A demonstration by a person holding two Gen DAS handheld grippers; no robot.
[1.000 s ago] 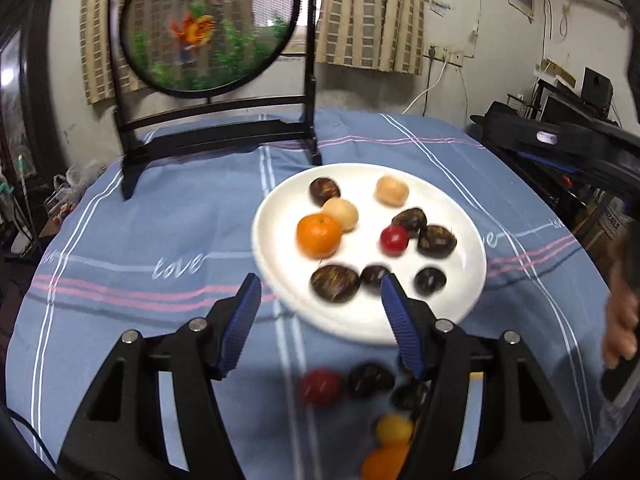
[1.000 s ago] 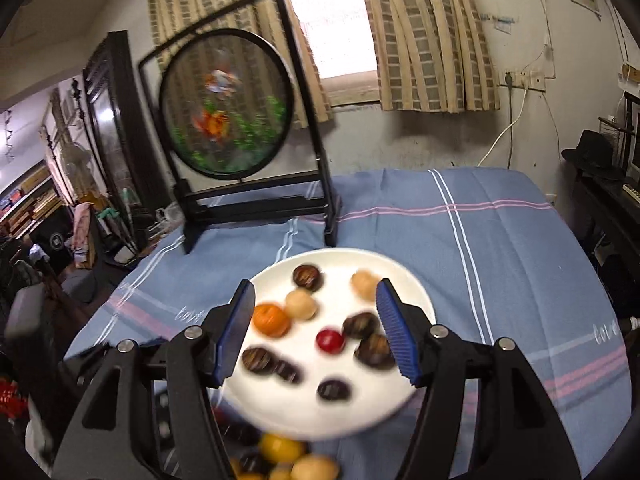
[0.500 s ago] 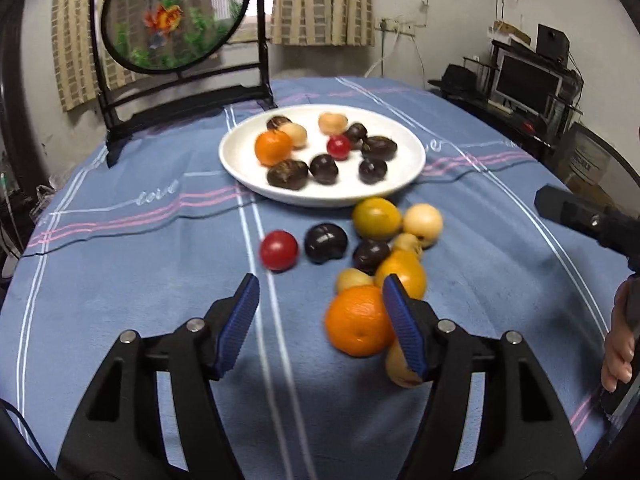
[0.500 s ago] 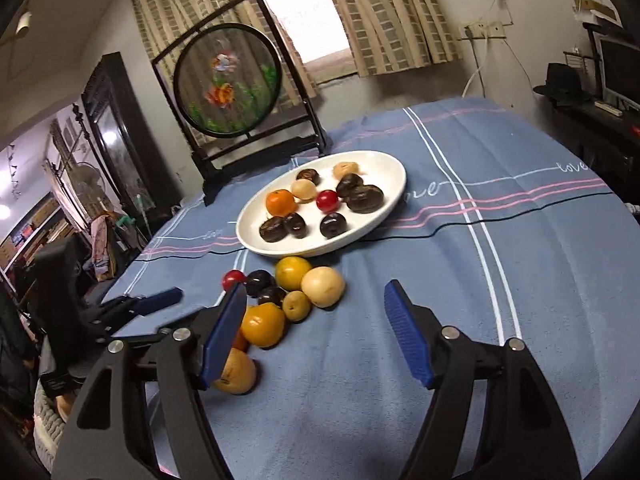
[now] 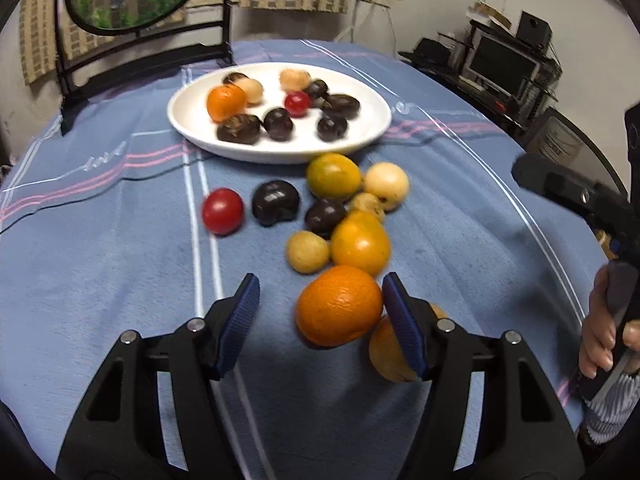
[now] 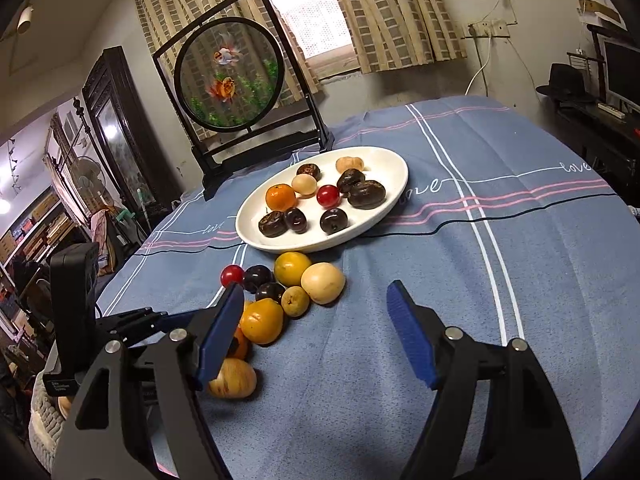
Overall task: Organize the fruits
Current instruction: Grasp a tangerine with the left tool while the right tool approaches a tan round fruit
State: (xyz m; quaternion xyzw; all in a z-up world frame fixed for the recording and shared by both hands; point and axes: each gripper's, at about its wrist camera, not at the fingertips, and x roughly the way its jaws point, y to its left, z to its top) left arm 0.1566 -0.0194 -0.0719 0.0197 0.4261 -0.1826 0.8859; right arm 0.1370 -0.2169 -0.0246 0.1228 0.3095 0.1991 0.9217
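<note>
A white plate holds several fruits: an orange one, a red one, pale ones and dark ones. In front of it a loose pile lies on the blue cloth: a red tomato, a dark plum, yellow citrus and pale fruits. My left gripper is open and closing a little. A big orange lies between its fingers, close against the right pad and far from the left one. My right gripper is open above bare cloth, right of the pile, with nothing between its jaws.
A black-framed round goldfish screen stands behind the plate. The person's hand holding the right gripper shows at the right edge of the left wrist view. A monitor and shelves stand beyond the table's right edge.
Both grippers drew back from the plate and sank toward the cloth, which brought the loose pile into view. The right gripper's jaws widened. The big orange now lies between the left fingers.
</note>
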